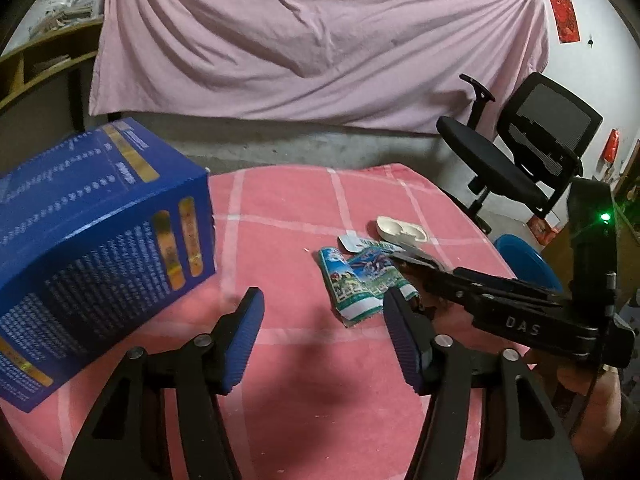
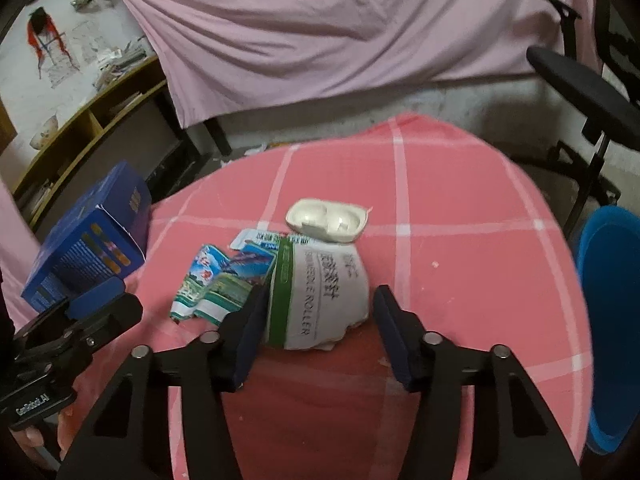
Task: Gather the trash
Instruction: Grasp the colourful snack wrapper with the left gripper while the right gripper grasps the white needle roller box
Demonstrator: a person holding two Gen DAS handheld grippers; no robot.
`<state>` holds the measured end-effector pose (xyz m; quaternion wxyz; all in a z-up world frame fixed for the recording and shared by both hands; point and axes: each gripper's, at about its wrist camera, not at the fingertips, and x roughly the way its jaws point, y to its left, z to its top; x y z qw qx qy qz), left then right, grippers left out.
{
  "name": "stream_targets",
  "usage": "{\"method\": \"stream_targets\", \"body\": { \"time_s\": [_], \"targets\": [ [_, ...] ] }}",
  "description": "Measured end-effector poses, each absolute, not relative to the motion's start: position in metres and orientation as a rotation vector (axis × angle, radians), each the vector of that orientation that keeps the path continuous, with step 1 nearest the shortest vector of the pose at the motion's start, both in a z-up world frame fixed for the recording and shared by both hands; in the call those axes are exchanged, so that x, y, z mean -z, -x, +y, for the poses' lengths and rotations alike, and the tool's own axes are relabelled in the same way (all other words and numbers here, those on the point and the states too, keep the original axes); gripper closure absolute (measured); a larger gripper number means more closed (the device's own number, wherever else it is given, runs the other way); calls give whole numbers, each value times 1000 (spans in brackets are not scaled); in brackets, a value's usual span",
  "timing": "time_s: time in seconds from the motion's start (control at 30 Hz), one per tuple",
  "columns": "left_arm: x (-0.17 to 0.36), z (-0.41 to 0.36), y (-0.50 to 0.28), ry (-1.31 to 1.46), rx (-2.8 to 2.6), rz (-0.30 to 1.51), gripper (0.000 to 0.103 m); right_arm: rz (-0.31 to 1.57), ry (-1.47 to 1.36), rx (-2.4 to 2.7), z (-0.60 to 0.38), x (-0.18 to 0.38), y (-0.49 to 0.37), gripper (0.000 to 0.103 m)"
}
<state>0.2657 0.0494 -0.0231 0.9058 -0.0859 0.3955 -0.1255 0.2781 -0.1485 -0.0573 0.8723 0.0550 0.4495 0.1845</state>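
On the pink checked table:
Right gripper (image 2: 318,320): jaws partly apart, straddling a white wrapper (image 2: 320,296); left pad touching its green edge, right pad clear of it.
Left gripper (image 1: 324,336): jaws partly apart over bare tablecloth (image 1: 280,208), nothing between them.
Trash: crumpled green-and-blue packet (image 2: 216,284) just left of the wrapper; white plastic tray (image 2: 326,220) touching behind.
Edges: blue box (image 1: 92,240) near the left border; blue bin (image 2: 608,320) beyond the right rim; open cloth at the far side.
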Motion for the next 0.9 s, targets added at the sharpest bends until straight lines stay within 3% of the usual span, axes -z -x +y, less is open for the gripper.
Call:
{"method": "stream_targets", "body": {
  "time_s": [0.67,0.9],
  "targets": [
    [19,40,-287,263,366,935,48,901,-58,-347,-187,46,-242,53],
    [15,24,-293,222,289,977,41,901,-82,-356,-192,47,-244,53]
  ]
}}
